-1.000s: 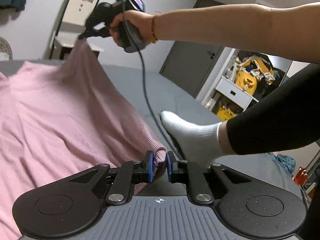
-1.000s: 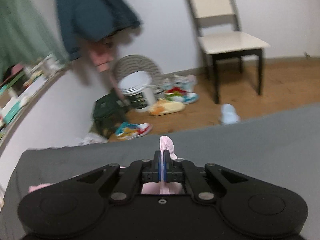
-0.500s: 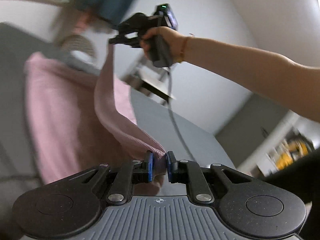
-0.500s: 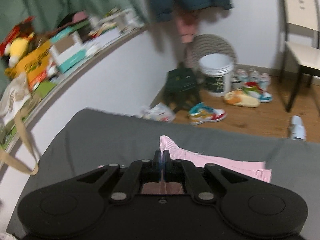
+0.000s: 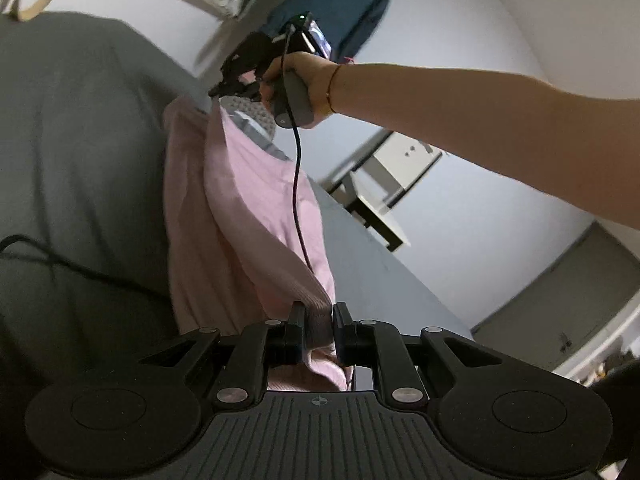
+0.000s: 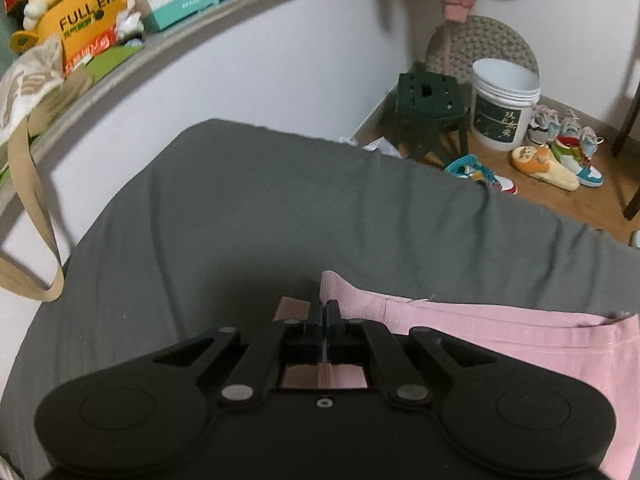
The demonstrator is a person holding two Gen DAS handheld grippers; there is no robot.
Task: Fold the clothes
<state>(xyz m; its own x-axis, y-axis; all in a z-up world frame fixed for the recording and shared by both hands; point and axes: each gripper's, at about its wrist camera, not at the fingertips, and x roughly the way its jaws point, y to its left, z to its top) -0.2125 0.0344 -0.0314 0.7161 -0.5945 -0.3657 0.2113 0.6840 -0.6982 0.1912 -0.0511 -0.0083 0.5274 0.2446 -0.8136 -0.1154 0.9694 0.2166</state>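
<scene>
The pink garment (image 5: 256, 204), soft, light and limp, hangs above the grey bed (image 5: 80, 140), its edge clamped by the left gripper (image 5: 318, 322) and right gripper (image 6: 324, 314); grip hems.

Garment (image 6: 500, 336) lies on the bed (image 6: 280, 208), near its right edge. Beyond the bed, on the floor: stool (image 6: 428, 112), bucket (image 6: 504, 108) to its right, shoes (image 6: 560, 156) alongside.
</scene>
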